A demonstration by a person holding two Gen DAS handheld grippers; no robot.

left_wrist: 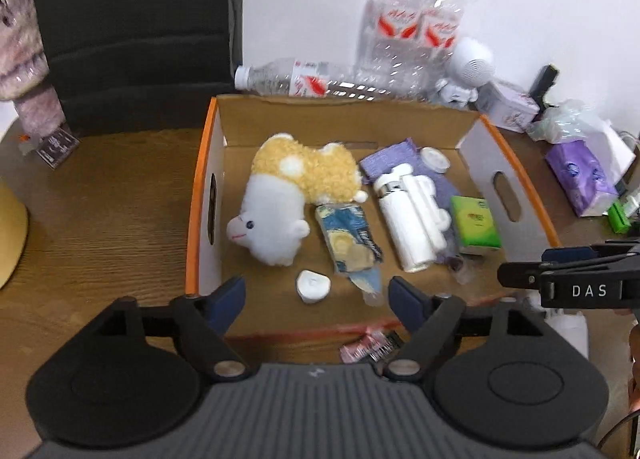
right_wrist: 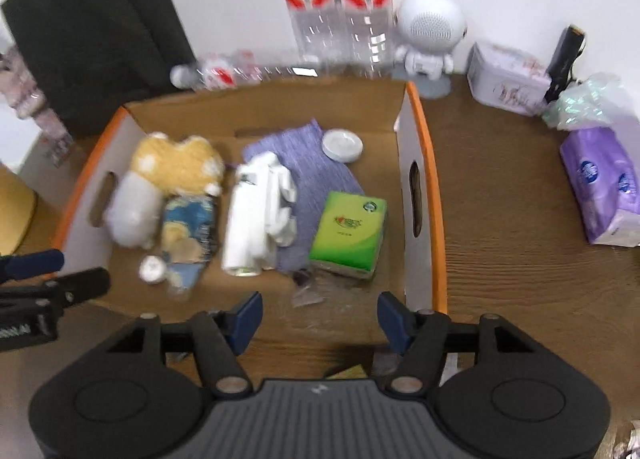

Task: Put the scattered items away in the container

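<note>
A cardboard box (left_wrist: 206,195) (right_wrist: 430,163) with an orange rim holds a yellow-and-white plush toy (left_wrist: 288,195) (right_wrist: 160,179), a blue snack packet (left_wrist: 350,239), a white bottle (left_wrist: 404,215) (right_wrist: 248,215), a purple cloth (right_wrist: 304,163), a green tissue pack (left_wrist: 474,225) (right_wrist: 350,235), a round white lid (right_wrist: 342,145) and a small white piece (left_wrist: 314,285). My left gripper (left_wrist: 318,293) hangs open over the box's near edge with nothing between its fingers. My right gripper (right_wrist: 320,309) is open and empty over the near right corner. A pink wrapper (left_wrist: 370,345) lies on the table just outside the box.
Behind the box stand two water bottles (right_wrist: 340,3), with a third lying flat (left_wrist: 288,77), and a white robot-shaped speaker (right_wrist: 430,31). To the right sit a pale tin (right_wrist: 508,79), a purple tissue pack (right_wrist: 604,183) and crumpled plastic (right_wrist: 584,103). A black chair (left_wrist: 136,19) is at back left.
</note>
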